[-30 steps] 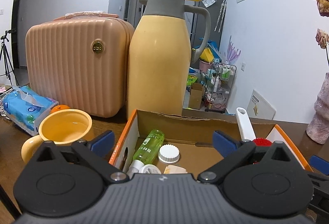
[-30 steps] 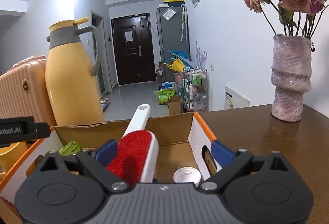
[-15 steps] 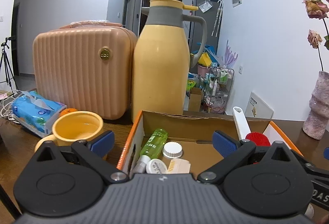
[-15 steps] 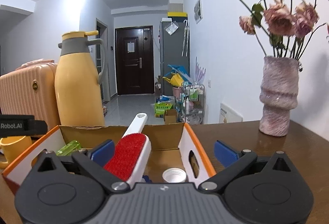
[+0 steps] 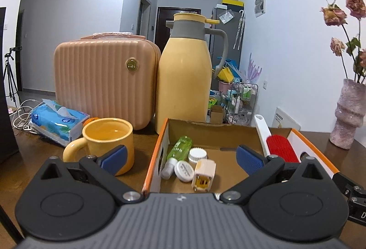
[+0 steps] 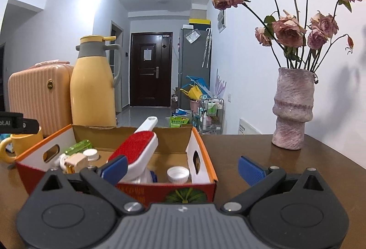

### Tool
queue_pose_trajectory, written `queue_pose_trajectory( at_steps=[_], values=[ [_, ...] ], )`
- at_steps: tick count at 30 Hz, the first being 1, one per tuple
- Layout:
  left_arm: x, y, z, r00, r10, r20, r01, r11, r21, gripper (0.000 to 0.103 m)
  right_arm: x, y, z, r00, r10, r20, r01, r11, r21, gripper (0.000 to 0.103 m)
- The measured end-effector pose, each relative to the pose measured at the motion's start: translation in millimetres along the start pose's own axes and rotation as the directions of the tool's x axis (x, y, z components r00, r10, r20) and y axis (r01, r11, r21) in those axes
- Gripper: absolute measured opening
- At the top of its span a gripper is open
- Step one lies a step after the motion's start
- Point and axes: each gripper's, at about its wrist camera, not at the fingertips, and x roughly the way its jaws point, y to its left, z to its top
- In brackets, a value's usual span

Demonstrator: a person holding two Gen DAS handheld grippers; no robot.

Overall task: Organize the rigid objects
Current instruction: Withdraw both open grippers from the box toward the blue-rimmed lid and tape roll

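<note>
An open cardboard box (image 5: 157,148) (image 6: 201,146) with orange rims sits on the brown table. It holds a green bottle (image 5: 179,147), white caps (image 5: 197,154), a cream plug adapter (image 5: 204,172) and a red-and-white lint brush (image 5: 280,147) (image 6: 137,148) that leans on its right side. My left gripper (image 5: 180,158) is open and empty, in front of the box's near wall. My right gripper (image 6: 183,166) is open and empty, just short of the box's near right corner.
A yellow mug (image 5: 109,139) stands left of the box. Behind are a yellow thermos jug (image 5: 184,79), a peach ribbed case (image 5: 103,79) and a blue tissue pack (image 5: 59,120). A pink vase (image 6: 292,109) of dried roses stands at the right.
Both grippers have pulled back and risen from the box, so more of its inside and front shows. The lint brush stays leaning in the box.
</note>
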Motion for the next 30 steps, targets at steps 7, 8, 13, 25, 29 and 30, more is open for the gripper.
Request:
queue_pose_trajectory(
  at_steps=[7,8,13,25,29,30],
  values=[
    [-23,1,-15,1.000,-0.009,-0.022,0.009,1.000,0.019,0.103,-25,-3,-11,1.000,0.008,-0.012,-0.008,1.000,-0.016,0.103],
    [-25,1,-17,1.000,-0.009,-0.027,0.010,1.000,0.021,0.103,-29,-3,-14,1.000,0.009,-0.016,-0.010,1.000,-0.020,0.103],
    [-37,-2,-27,0.998,-0.021,-0.053,0.023,0.999,0.036,0.103,-45,-5,-23,0.999,0.012,-0.029,-0.013,1.000,-0.025,0.103],
    [-64,-5,-48,0.994,-0.036,-0.104,0.040,0.998,0.040,0.103,-75,-24,-38,0.998,0.005,-0.070,-0.002,0.999,0.033,0.103],
    [-69,-5,-53,0.992,-0.043,-0.123,0.049,0.998,0.043,0.103,-80,-26,-41,0.997,-0.001,-0.074,0.004,0.999,0.043,0.103],
    [-70,-5,-54,0.990,-0.047,-0.134,0.053,0.998,0.046,0.103,-81,-27,-41,0.997,-0.003,-0.075,0.006,0.999,0.045,0.103]
  ],
)
